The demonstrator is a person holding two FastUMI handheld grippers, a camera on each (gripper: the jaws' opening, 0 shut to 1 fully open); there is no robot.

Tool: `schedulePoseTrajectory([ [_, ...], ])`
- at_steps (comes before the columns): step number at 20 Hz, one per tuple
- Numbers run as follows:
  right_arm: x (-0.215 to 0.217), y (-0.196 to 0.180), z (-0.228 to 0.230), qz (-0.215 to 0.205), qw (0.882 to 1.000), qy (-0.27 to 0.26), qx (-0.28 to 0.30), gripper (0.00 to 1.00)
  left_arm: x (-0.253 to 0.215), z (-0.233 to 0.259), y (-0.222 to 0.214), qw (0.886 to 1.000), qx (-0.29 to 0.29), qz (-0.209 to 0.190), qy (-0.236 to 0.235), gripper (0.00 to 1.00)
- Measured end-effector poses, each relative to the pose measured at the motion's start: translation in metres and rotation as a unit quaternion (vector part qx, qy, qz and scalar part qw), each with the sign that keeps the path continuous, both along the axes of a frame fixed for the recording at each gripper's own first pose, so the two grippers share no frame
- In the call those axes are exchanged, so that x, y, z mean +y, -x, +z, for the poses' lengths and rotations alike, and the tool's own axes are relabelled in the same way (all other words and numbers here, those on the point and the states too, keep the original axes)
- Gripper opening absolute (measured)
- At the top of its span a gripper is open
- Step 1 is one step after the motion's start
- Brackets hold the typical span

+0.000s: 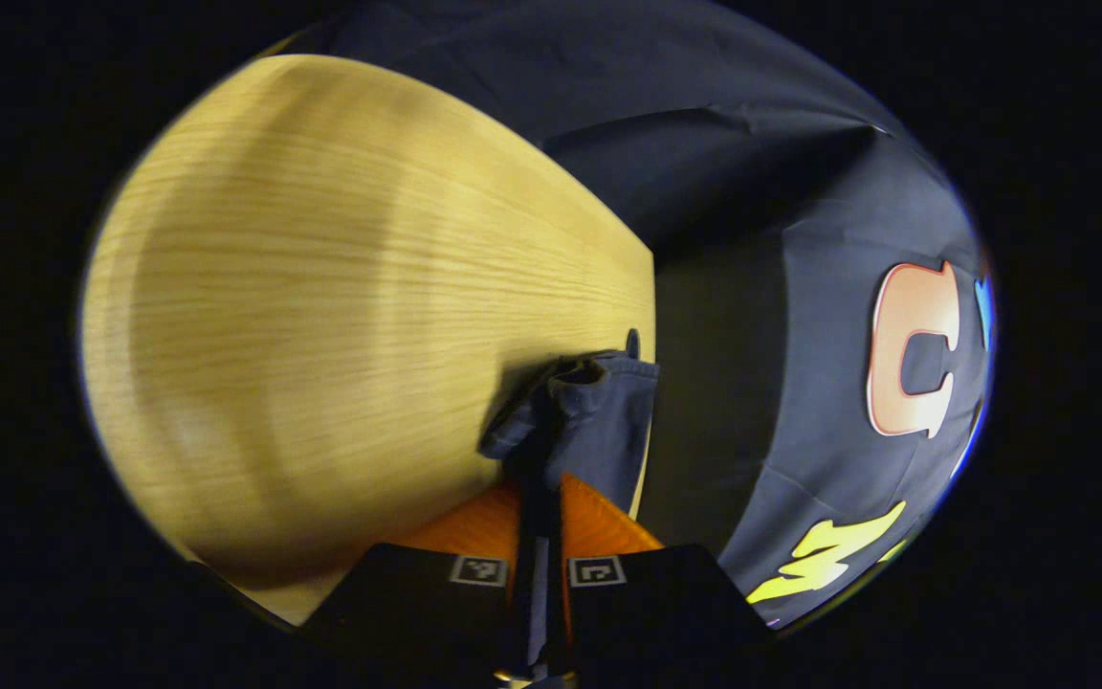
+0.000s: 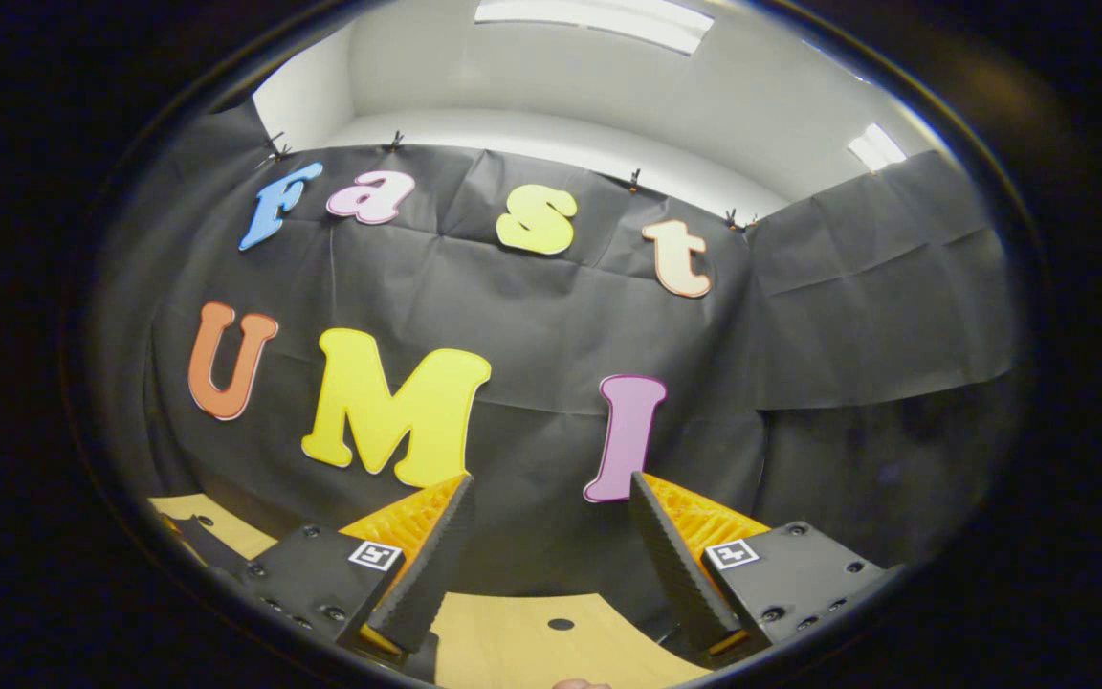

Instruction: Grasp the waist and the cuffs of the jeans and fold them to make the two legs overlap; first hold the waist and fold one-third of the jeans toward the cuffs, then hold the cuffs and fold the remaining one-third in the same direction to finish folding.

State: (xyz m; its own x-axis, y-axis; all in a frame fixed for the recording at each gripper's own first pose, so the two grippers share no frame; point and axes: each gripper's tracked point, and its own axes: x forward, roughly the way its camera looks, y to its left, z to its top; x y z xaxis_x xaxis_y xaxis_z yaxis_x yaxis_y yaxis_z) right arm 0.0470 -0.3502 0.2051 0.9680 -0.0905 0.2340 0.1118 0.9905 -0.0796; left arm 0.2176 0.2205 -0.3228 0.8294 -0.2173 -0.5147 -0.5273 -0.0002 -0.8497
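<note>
Left gripper's fingers (image 1: 540,522) clamped on bunched dark-blue jeans (image 1: 589,411) over wooden table (image 1: 321,316); right gripper's fingers (image 2: 551,560) apart, empty.

Matt denim jeans (image 1: 599,421) — soft, creased — on a smooth wood-grain table (image 1: 321,316).

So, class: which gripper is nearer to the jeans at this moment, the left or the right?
Left. The left gripper is shut on a bunched part of the jeans over the table edge. The right gripper is open, pointing at the booth wall, with no denim between its fingers.
</note>
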Motion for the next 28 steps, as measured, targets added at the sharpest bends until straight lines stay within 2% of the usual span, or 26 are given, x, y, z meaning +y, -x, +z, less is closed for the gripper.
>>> schedulePoseTrajectory([
  [1,-0.001,-0.001,-0.002,0.001,1.0,0.001,0.002,0.97,-0.003,0.0,0.001,1.0,0.001,-0.005,-0.008,0.06],
  [4,-0.002,-0.005,-0.011,0.006,1.0,-0.003,0.016,0.97,-0.004,0.004,-0.002,0.999,0.008,-0.022,-0.048,0.04],
  [6,-0.004,-0.005,-0.015,0.01,1.0,-0.012,0.023,0.97,-0.006,0.023,-0.005,0.996,-0.009,-0.036,-0.08,0.04],
  [8,-0.01,-0.006,-0.017,0.01,0.999,-0.021,0.023,0.97,-0.011,0.049,-0.009,0.986,-0.03,-0.065,-0.149,0.04],
  [11,-0.017,-0.003,-0.018,0.011,0.999,-0.03,0.023,0.97,-0.034,0.1,-0.017,0.95,-0.073,-0.117,-0.28,0.03],
  [16,-0.039,0.003,-0.026,-0.001,0.999,-0.036,0.034,0.99,-0.086,0.172,-0.022,0.9,-0.135,-0.158,-0.382,0.03],
  [20,-0.065,0.014,-0.03,-0.013,0.998,-0.052,0.034,0.99,-0.147,0.22,-0.021,0.866,-0.189,-0.19,-0.422,0.04],
  [22,-0.075,0.019,-0.032,-0.021,0.998,-0.055,0.037,0.99,-0.178,0.233,-0.018,0.844,-0.209,-0.209,-0.448,0.03],
  [24,-0.086,0.026,-0.033,-0.029,0.997,-0.054,0.037,0.99,-0.211,0.242,-0.014,0.827,-0.227,-0.227,-0.462,0.03],
  [26,-0.097,0.032,-0.034,-0.039,0.997,-0.054,0.039,0.97,-0.243,0.245,-0.006,0.815,-0.243,-0.248,-0.464,0.03],
  [28,-0.11,0.038,-0.034,-0.048,0.996,-0.058,0.041,0.97,-0.277,0.243,-0.001,0.808,-0.255,-0.27,-0.458,0.03],
])
